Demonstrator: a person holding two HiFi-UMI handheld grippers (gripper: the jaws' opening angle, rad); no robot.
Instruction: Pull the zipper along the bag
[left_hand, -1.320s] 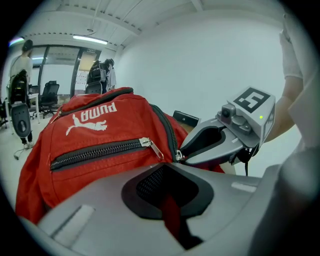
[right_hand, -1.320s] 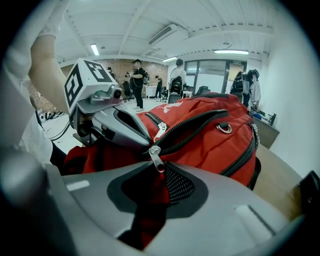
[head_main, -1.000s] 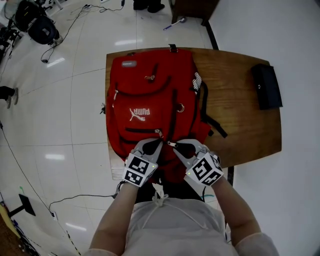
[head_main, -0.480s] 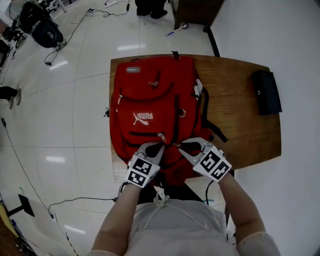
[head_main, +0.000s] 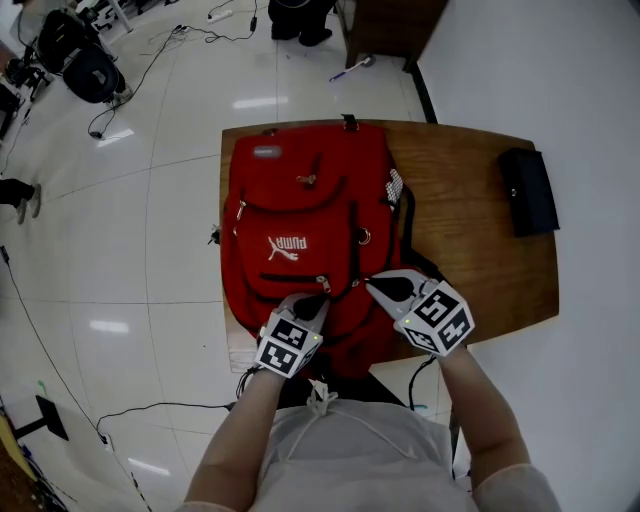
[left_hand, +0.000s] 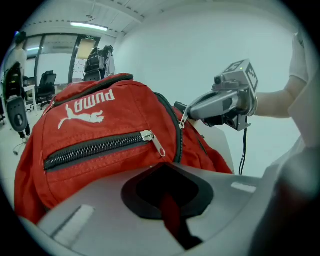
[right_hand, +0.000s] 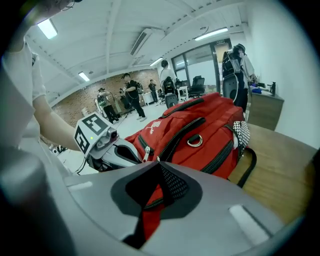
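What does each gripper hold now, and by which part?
Left gripper pinches the backpack's red fabric at its near end; right gripper grips at the zipper, apparently its pull.

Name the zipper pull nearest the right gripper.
The long-zipper pull, on the track curving over the red backpack, right at the right gripper's tip; the pocket pull under the logo hangs apart from it.

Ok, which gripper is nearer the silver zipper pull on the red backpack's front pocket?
Left. The left gripper grips the red backpack right beside the silver zipper pull; the right gripper, jaws closing on backpack fabric, sits farther to the pull's right.
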